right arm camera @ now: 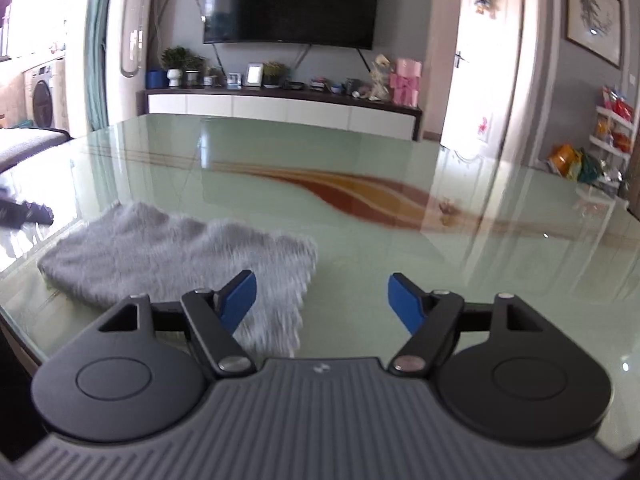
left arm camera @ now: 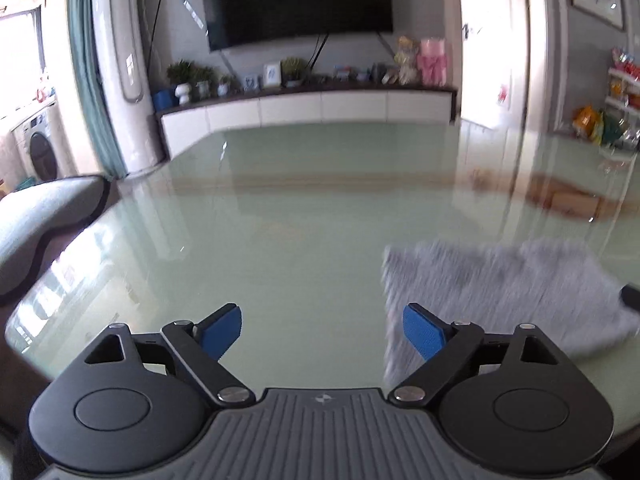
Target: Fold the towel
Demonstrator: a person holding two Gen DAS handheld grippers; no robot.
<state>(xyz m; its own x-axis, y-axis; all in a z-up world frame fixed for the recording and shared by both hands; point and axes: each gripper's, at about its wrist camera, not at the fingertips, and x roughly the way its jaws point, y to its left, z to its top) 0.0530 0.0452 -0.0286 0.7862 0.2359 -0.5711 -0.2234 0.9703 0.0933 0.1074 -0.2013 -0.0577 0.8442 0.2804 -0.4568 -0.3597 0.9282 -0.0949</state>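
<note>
A grey fluffy towel (left arm camera: 500,292) lies on the pale green glass table (left arm camera: 304,240), in a folded, roughly rectangular heap. In the left wrist view it is to the right of my left gripper (left arm camera: 322,330), which is open and empty above the table; the towel's left edge runs behind the right blue pad (left arm camera: 424,334). In the right wrist view the towel (right arm camera: 172,256) lies to the left, its right corner behind the left blue pad (right arm camera: 240,300). My right gripper (right arm camera: 322,300) is open and empty. The other gripper shows as a dark shape (right arm camera: 24,212) at the far left.
The table has a curved red-orange stripe (right arm camera: 360,192) across it and a rounded front edge. A grey chair (left arm camera: 44,224) stands at the table's left. A TV (left arm camera: 296,0), a low cabinet (left arm camera: 308,108) and a snack shelf (right arm camera: 608,136) stand behind.
</note>
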